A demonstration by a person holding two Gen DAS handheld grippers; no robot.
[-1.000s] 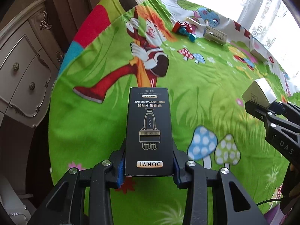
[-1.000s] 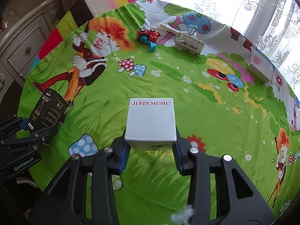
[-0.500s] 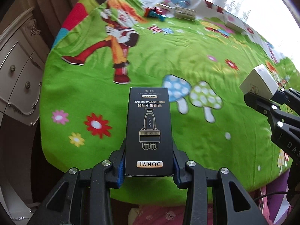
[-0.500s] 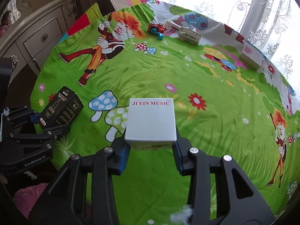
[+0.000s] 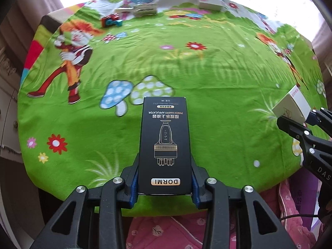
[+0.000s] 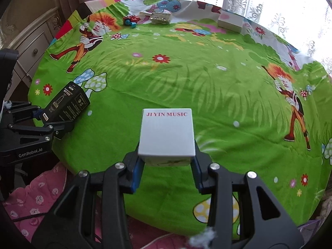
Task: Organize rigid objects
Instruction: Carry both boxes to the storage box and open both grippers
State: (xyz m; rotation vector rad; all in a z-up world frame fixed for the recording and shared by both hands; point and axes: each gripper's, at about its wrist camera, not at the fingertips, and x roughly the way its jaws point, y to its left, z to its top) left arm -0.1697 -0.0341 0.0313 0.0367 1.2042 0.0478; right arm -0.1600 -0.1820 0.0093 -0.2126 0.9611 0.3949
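Two cardboard cartons ride above the fleecy green cartoon cloth point(image 5: 207, 66): the left tongs point(image 5: 165, 188) pinch a tall glossy black box point(image 5: 165, 143). The right tongs point(image 6: 167, 169) pinch a squat matte white box point(image 6: 167, 133).

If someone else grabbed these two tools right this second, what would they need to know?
Left gripper: shut on the black DORMI box, held above the near edge of the green cartoon cloth.
Right gripper: shut on the white JI YIN MUSIC box, also held over the cloth's near part.
On the cloth's far side: a red and blue toy, a small printed carton with a flat white piece beside it, and a white box off to the right.
Done: both boxes are gripped.
Left: set both down, probably in a neat arrangement with the others; the target spot is not evident.
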